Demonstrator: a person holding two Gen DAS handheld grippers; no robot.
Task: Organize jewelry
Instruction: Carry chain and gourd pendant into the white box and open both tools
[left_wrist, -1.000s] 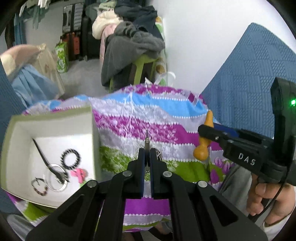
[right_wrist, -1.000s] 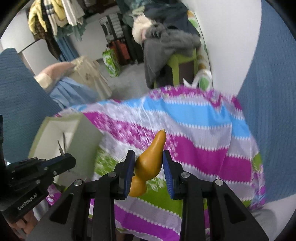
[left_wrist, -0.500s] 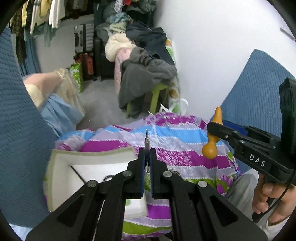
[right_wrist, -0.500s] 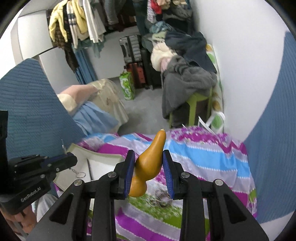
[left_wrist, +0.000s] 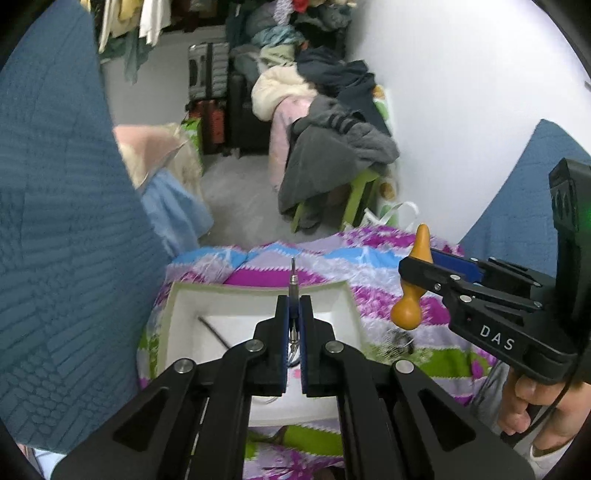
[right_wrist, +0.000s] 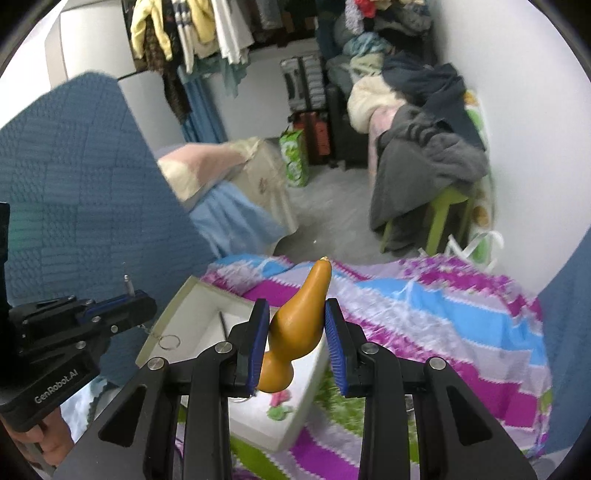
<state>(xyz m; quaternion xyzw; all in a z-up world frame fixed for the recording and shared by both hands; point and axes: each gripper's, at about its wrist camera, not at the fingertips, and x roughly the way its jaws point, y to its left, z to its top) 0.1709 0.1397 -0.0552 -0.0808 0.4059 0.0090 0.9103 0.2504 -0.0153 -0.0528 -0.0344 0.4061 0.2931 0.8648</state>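
Orange gourd-shaped pendant (right_wrist: 295, 332) sits pinched in the right tongs (right_wrist: 295, 343), up over the white box (left_wrist: 351, 295) on the striped bedspread (right_wrist: 443, 314) — left tongs (left_wrist: 293, 314) are clamped on a thin metal pin (left_wrist: 293, 280) with a chain and ring (right_wrist: 169, 341) dangling. I'd lower both slowly into the box before letting go.

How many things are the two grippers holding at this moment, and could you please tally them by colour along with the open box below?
Orange-brown gourd-shaped pendant, in the right gripper: 1
Silver metal pin with a chain and ring, in the left gripper: 1
White open box: 1
Total: 3
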